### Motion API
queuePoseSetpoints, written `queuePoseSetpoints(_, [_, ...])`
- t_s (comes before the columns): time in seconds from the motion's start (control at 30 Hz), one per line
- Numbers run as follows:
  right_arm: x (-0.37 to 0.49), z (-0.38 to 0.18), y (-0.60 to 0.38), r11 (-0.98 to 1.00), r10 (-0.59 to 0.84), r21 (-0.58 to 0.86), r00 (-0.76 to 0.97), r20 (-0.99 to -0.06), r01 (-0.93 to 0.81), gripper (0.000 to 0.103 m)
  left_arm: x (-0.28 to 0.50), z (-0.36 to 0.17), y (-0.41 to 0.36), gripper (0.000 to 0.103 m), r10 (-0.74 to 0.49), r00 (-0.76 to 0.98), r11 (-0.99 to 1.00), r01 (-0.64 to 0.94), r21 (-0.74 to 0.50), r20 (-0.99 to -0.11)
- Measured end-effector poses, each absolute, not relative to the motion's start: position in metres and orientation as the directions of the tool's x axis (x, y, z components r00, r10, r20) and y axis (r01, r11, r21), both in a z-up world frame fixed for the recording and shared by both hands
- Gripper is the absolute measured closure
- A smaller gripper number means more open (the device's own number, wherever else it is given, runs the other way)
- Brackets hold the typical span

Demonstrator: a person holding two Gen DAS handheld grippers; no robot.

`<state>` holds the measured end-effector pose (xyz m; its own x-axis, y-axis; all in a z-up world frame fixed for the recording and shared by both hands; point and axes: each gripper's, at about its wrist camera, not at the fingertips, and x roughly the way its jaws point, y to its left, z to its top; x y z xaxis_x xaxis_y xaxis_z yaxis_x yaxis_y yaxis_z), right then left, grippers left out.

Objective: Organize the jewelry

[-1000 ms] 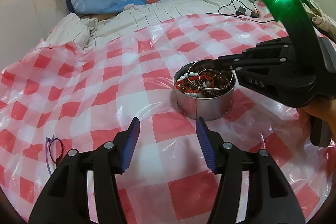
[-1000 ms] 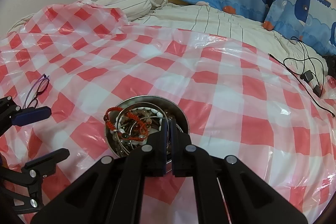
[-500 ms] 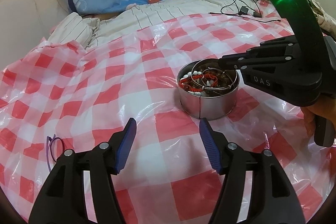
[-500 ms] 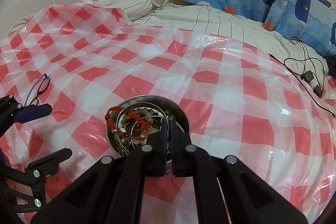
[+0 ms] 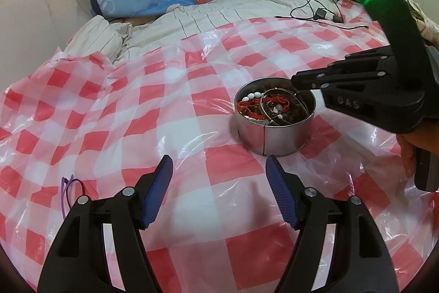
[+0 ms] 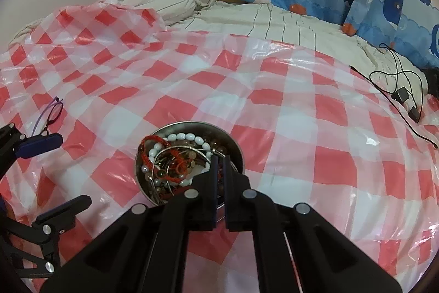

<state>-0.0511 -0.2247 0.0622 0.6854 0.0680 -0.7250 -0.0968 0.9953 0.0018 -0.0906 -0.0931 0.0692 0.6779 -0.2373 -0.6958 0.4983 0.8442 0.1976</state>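
Presently: left gripper widening over bare cloth; right gripper closed at the tin.

Left gripper (image 5: 219,183) has just been opening; its blue fingers (image 5: 159,188) stand well apart with nothing between them, only the checked plastic sheet (image 5: 109,111) on the bed. Right gripper (image 6: 218,164) has its fingers together at the near-right rim of the round metal tin (image 5: 274,133); whether they pinch a bangle cannot be told. Tin holds tangled bracelets (image 6: 175,155): red cord, white beads, metal rings. One purple loop (image 5: 68,186) lies loose, far left of the tin. Judgement: left is readying to collect it; sorting nearly complete.
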Motion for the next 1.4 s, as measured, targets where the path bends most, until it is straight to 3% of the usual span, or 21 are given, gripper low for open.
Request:
queuePoseSetpoints(0.27, [-0.073,0.070,-0.239,0.995,0.093,0.043,0.666,-0.740,-0.091,0.098,-0.075,0.062,-0.074,0.029,-0.284,0.615,0.868,0.490,0.075,-0.736])
queuePoseSetpoints(0.33, [-0.088,0.068,-0.241,0.993,0.112,0.066,0.656,-0.747,-0.095,0.090,-0.069,0.058,-0.069,0.023,-0.290,0.600,0.879,0.475,0.040,-0.746])
queuePoseSetpoints(0.37, [-0.096,0.065,-0.239,0.993,0.114,0.065,0.652,-0.750,-0.098,0.073,-0.069,0.055,-0.070,0.022,-0.287,0.595,0.883,0.468,0.033,-0.750])
queuePoseSetpoints(0.4, [-0.104,0.062,-0.237,0.993,0.109,0.053,0.650,-0.752,-0.105,0.063,-0.066,0.051,-0.067,0.021,-0.285,0.586,0.888,0.460,0.021,-0.759])
queuePoseSetpoints(0.77, [-0.156,0.039,-0.228,0.993,0.112,0.114,0.591,-0.799,-0.033,0.057,-0.091,0.035,-0.048,0.016,-0.239,0.568,0.920,0.392,0.004,-0.788])
queuePoseSetpoints(0.87, [-0.165,0.032,-0.226,0.995,0.091,0.101,0.580,-0.809,-0.016,0.046,-0.100,0.032,-0.054,0.009,-0.218,0.576,0.911,0.409,0.047,-0.788])
queuePoseSetpoints(0.97, [-0.172,0.029,-0.224,0.996,0.075,0.091,0.576,-0.814,0.000,0.043,-0.105,0.026,-0.057,0.009,-0.205,0.568,0.908,0.414,0.062,-0.797])
queuePoseSetpoints(1.2, [-0.175,0.014,-0.217,0.999,0.015,0.028,0.526,-0.850,0.017,0.009,-0.106,0.012,-0.057,0.007,-0.216,0.528,0.909,0.417,0.029,-0.821])
queuePoseSetpoints(1.4, [-0.175,0.007,-0.216,1.000,-0.004,0.010,0.528,-0.849,0.024,0.007,-0.104,0.005,-0.055,0.007,-0.232,0.509,0.909,0.416,0.001,-0.829])
